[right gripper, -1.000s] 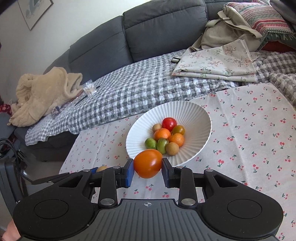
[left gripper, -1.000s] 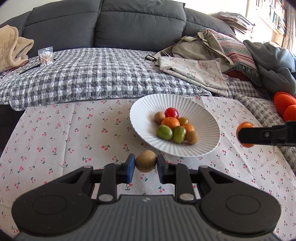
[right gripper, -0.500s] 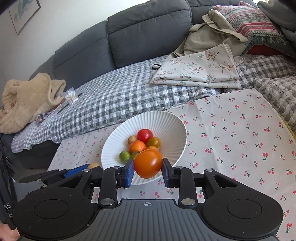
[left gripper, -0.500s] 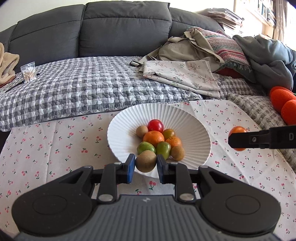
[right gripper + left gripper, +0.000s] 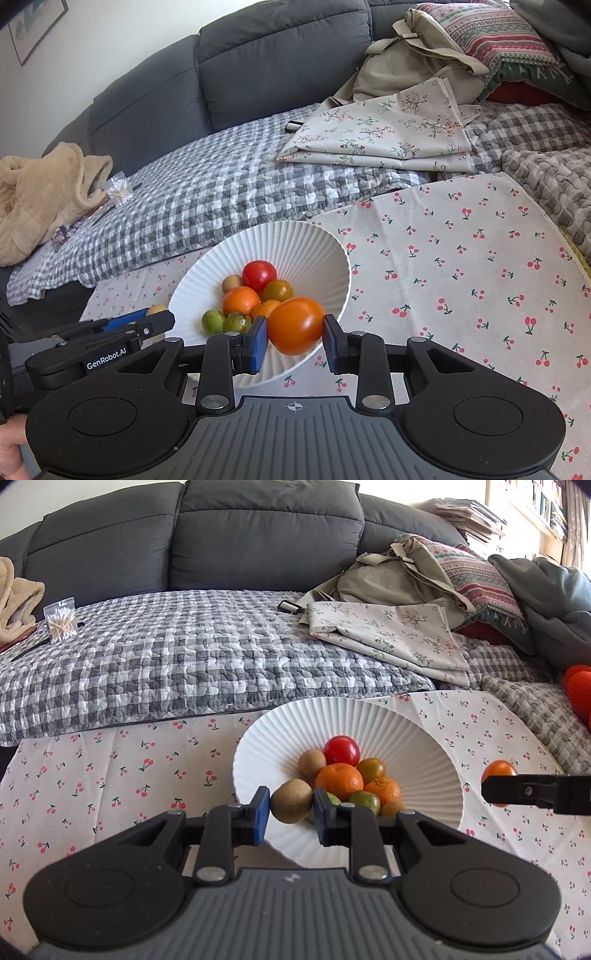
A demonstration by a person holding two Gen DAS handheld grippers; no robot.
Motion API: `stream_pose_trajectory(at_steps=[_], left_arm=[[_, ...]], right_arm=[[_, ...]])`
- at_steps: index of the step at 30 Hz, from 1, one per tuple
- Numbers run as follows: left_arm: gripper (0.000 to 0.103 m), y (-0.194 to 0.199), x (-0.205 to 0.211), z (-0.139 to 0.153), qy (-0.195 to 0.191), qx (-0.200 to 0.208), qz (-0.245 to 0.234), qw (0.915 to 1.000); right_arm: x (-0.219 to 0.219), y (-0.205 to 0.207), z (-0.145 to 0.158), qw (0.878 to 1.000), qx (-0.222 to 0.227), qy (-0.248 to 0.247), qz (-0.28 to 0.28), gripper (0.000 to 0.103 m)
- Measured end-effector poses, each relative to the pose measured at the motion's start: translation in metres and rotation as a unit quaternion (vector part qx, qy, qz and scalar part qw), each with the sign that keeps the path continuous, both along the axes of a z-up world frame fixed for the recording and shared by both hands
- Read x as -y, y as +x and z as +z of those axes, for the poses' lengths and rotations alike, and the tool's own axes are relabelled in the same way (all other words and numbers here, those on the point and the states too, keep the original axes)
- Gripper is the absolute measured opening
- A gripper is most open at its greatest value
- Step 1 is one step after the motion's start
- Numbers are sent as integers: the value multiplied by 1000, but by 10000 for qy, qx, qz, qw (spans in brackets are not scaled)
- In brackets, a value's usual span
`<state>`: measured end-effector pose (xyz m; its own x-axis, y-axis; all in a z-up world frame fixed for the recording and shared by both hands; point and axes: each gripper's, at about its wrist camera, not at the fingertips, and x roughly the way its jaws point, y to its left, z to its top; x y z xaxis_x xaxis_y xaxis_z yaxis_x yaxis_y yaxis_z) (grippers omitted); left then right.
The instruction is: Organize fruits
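Currently the left gripper (image 5: 290, 806) is clamped on a brown kiwi (image 5: 291, 800), its blue pads pressing both sides of the fruit, and it hangs over the near rim of a white ribbed bowl (image 5: 417, 738). The right gripper (image 5: 294, 326) is closed on an orange tomato (image 5: 295, 325), likewise squeezed between its pads, above the near right part of the same bowl (image 5: 295, 240). In the left wrist view the right gripper shows at the far right edge as a dark bar with the orange tomato (image 5: 498, 771) at its tip, beside the bowl's right rim.

Inside the bowl lies a small heap of fruit: a red tomato (image 5: 341, 750) at the back, an orange mandarin (image 5: 339, 780) in the middle, another small kiwi, a greenish tomato and two green ones near the front. The bowl stands on a cherry-print cloth (image 5: 110, 775), with a grey checked blanket (image 5: 184, 664) and a dark sofa (image 5: 258, 535) behind it.
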<state>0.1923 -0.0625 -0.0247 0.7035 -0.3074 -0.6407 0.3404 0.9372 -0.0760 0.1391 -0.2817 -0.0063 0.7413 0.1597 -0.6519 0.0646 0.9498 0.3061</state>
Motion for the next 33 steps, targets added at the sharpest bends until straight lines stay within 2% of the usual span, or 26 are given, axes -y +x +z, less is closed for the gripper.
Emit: stream_pose_trajectory(at_steps=[7, 11, 15, 20, 26, 30, 33], left_arm=[[24, 10, 3, -15, 127, -107, -74, 9998], [25, 12, 1, -19, 25, -220, -115, 9997], [25, 13, -5, -15, -70, -242, -56, 9997], [27, 14, -20, -6, -430, -366, 166, 9983], [28, 3, -19, 7, -538, -373, 147, 9977], [33, -11, -13, 15, -388, -445, 196, 9981], [38, -27, -11, 20, -136, -457, 325, 9983]], right_arm=[[-16, 16, -18, 9995, -144, -224, 196, 30], [-17, 18, -22, 9995, -180, -217, 160, 34], [-14, 14, -17, 9998, -118, -132, 81, 34], [-9, 9, -8, 9999, -92, -111, 20, 34], [-7, 0, 2, 9998, -173, 43, 7, 36], [-14, -12, 11, 9998, -159, 44, 141, 39], [-16, -25, 19, 9998, -123, 62, 147, 47]])
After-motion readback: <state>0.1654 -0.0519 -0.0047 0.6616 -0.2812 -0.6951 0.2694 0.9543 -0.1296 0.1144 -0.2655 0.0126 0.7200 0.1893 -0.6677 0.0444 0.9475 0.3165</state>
